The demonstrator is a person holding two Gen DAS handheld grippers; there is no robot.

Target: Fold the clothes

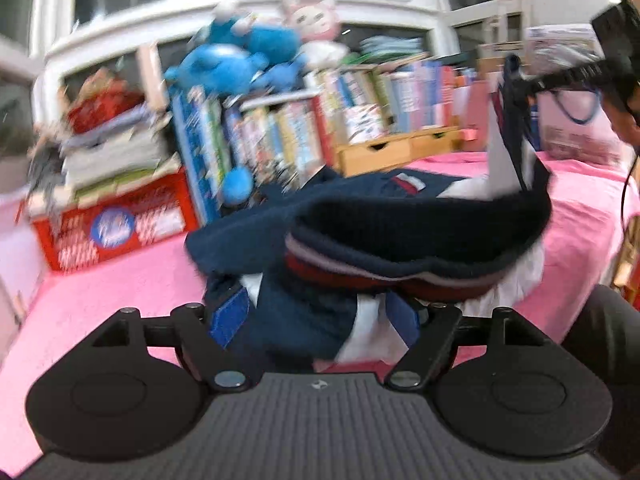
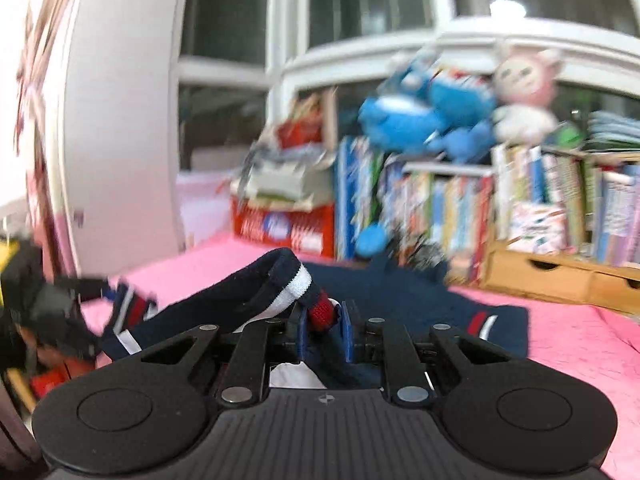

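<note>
right hand-held gripper pinching navy garment hem, left hand-held gripper spread around its fabric

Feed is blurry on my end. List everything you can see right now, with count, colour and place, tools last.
garment: one, navy with red and white striped hem, lifted over the pink cover
cover: one, pink, spread under the garment
books: many, mixed colours, row at the back
blue plush: blue, count unclear, on top of the books
pink plush: one, pink and white, beside the blue plush
red crate: one, red, back left, papers stacked on it
wooden drawers: light wood, count unclear, under the books
window: white frame, behind everything
left tool: jaws wide, garment between them
right tool: shut on the garment hem
</note>
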